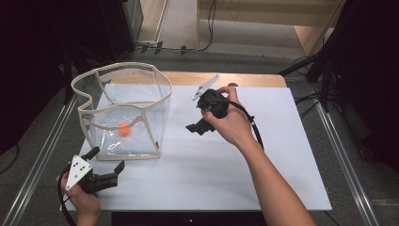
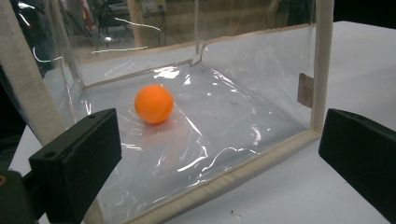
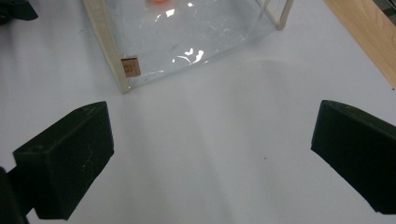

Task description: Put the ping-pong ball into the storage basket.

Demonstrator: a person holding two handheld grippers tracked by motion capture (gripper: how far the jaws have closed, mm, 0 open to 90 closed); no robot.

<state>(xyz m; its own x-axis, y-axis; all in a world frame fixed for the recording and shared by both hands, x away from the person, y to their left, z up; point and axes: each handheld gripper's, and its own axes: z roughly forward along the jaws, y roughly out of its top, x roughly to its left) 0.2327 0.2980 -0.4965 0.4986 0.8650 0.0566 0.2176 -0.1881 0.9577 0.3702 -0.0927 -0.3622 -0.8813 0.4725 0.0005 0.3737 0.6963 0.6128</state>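
A clear plastic box (image 1: 123, 109) with beige fabric edging stands open-topped on the left of the white sheet (image 1: 226, 165). An orange ball (image 1: 124, 128) lies on its floor, plain through the clear wall in the left gripper view (image 2: 154, 103). My left gripper (image 1: 107, 159) is open just in front of the box's near wall (image 2: 224, 140), with nothing between its jaws. To the right of the box, my right gripper (image 1: 197, 115) is held above the sheet, aimed toward it. It is open and empty (image 3: 215, 149), with the box's corner (image 3: 112, 51) ahead.
The white sheet covers most of a wooden table, whose bare edge (image 1: 221, 77) shows at the back and in the right gripper view (image 3: 369, 37). Metal rails (image 1: 42, 141) run along both sides. A cable (image 1: 256, 132) trails from the right gripper.
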